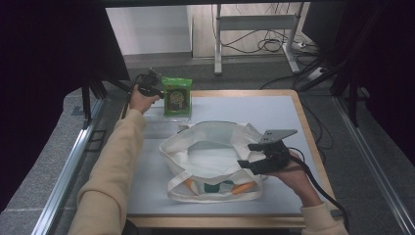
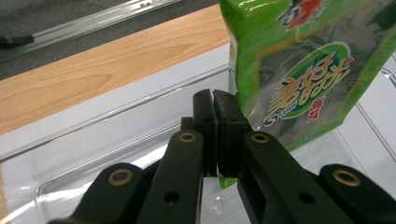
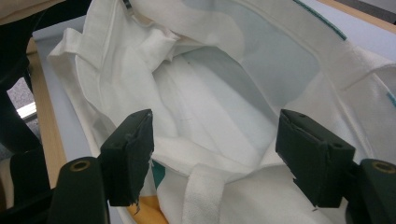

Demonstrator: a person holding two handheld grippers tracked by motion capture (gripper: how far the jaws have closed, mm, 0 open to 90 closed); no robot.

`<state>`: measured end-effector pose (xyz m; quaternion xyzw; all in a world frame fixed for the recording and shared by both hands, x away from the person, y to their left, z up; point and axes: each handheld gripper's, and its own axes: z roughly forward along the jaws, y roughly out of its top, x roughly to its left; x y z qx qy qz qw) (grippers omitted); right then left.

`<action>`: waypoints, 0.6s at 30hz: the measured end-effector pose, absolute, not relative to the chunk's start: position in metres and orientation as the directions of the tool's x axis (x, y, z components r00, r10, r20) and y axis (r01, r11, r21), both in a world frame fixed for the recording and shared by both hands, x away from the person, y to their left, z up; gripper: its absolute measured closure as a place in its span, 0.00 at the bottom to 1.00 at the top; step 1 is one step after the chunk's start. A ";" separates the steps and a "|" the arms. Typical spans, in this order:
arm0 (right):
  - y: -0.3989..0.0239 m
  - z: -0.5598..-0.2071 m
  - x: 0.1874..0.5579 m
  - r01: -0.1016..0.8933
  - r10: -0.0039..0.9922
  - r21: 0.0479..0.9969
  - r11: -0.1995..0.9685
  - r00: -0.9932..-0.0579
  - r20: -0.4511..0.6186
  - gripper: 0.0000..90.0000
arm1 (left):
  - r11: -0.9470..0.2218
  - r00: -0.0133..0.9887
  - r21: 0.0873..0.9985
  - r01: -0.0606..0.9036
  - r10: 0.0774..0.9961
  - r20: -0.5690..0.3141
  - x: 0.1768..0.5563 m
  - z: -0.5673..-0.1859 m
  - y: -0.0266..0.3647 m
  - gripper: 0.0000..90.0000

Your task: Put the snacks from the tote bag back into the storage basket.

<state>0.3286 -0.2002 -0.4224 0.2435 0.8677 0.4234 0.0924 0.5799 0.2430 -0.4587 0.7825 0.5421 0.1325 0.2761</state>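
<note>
Green snack packet [image 1: 176, 96] stands upright at the far left of the desk [image 1: 274, 105], inside a shallow clear tray [image 2: 116, 140]. Left tool [image 1: 159, 93] is at the packet's left edge; in the left gripper view its pads are clenched together with the corner of the packet [image 2: 299, 70] just beside and behind them, and a sliver of green film shows below the pads. It appears to pinch the packet's side seam, though how much film is caught I cannot tell.

White tote bag [image 1: 215, 159] lies mid-desk, mouth open upward. Right tool [image 1: 255, 156] sits at the bag's right rim, jaws spread wide, rim fabric [image 3: 205, 163] between them but not pressed: released.

Handling judgement: packet is light, thin crinkly film, slippery, contents probably brittle. Best hold is the flat sealed edge, not the puffed middle. A seam pinch may let it swing or slip when lifted.

Bag is soft and limp; its mouth may sag shut unless the rim is held.

Room: tray wall is low but must be cleared. Open desk lies between tray and bag; straps lie folded near the near rim.
</note>
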 end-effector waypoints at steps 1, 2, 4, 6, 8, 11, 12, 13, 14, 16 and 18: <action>-0.200 -0.422 0.329 0.343 0.500 0.780 0.524 -0.865 0.045 0.31 | -0.256 0.373 0.577 0.775 0.923 -0.092 0.579 -0.459 0.244 0.99; -0.200 -0.422 0.329 0.343 0.500 0.780 0.524 -0.865 0.044 0.31 | -0.256 0.374 0.577 0.775 0.923 -0.093 0.579 -0.459 0.246 0.99; -0.200 -0.422 0.329 0.344 0.501 0.780 0.523 -0.865 0.045 0.31 | -0.252 0.371 0.579 0.776 0.924 -0.096 0.578 -0.459 0.247 0.99; -0.199 -0.423 0.329 0.344 0.500 0.779 0.524 -0.865 0.046 0.31 | -0.254 0.372 0.578 0.775 0.924 -0.092 0.577 -0.458 0.250 0.99; -0.199 -0.423 0.329 0.345 0.500 0.777 0.526 -0.865 0.045 0.31 | -0.248 0.369 0.583 0.774 0.924 -0.096 0.575 -0.457 0.252 0.99; -0.198 -0.423 0.329 0.345 0.499 0.777 0.526 -0.865 0.046 0.31 | -0.255 0.377 0.587 0.769 0.921 -0.094 0.573 -0.454 0.254 0.99; -0.198 -0.423 0.329 0.344 0.498 0.777 0.527 -0.866 0.045 0.31 | -0.256 0.377 0.586 0.769 0.922 -0.092 0.572 -0.453 0.254 0.99; -0.198 -0.423 0.329 0.343 0.497 0.778 0.526 -0.866 0.046 0.31 | -0.258 0.376 0.586 0.768 0.922 -0.088 0.571 -0.452 0.255 0.99; -0.198 -0.422 0.329 0.342 0.498 0.779 0.525 -0.866 0.044 0.31 | -0.257 0.375 0.586 0.768 0.923 -0.088 0.570 -0.452 0.256 0.99; -0.198 -0.421 0.328 0.338 0.496 0.782 0.524 -0.867 0.043 0.31 | -0.252 0.367 0.585 0.771 0.926 -0.085 0.568 -0.450 0.258 0.99; -0.197 -0.420 0.328 0.335 0.493 0.784 0.523 -0.869 0.042 0.31 | -0.251 0.367 0.587 0.769 0.926 -0.084 0.566 -0.448 0.261 1.00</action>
